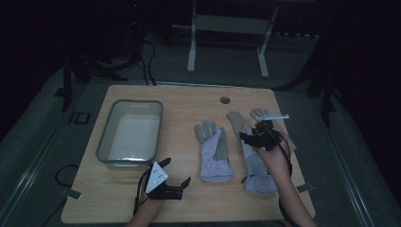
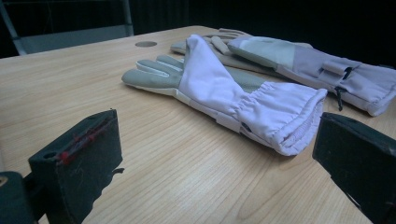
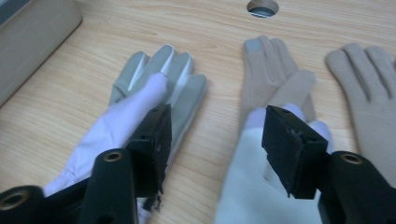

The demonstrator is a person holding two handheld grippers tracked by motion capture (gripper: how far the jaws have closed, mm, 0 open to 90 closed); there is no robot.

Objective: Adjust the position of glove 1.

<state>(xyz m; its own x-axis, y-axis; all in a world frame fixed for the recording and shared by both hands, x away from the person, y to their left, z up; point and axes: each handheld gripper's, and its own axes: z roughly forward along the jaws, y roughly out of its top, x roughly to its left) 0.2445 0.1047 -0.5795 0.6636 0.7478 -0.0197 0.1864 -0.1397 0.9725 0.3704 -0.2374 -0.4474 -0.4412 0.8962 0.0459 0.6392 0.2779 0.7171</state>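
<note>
Grey bin (image 1: 130, 135) far left of lilac glove (image 1: 213, 153). Left gripper (image 1: 182, 188) near-left of it, jaws apart, empty. Second lilac glove (image 1: 257, 168) right of it, atop tan gloves (image 1: 236, 119); right gripper (image 1: 250, 137) above, jaws apart, empty.

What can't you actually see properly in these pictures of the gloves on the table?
- Right lilac glove: high view, the right hand-held gripper covers its fingers.
- Beige gloves: right gripper view, lilac glove overlaps one, the edge cuts the other.
- Grey tub: high view too dim to tell contents.
</note>
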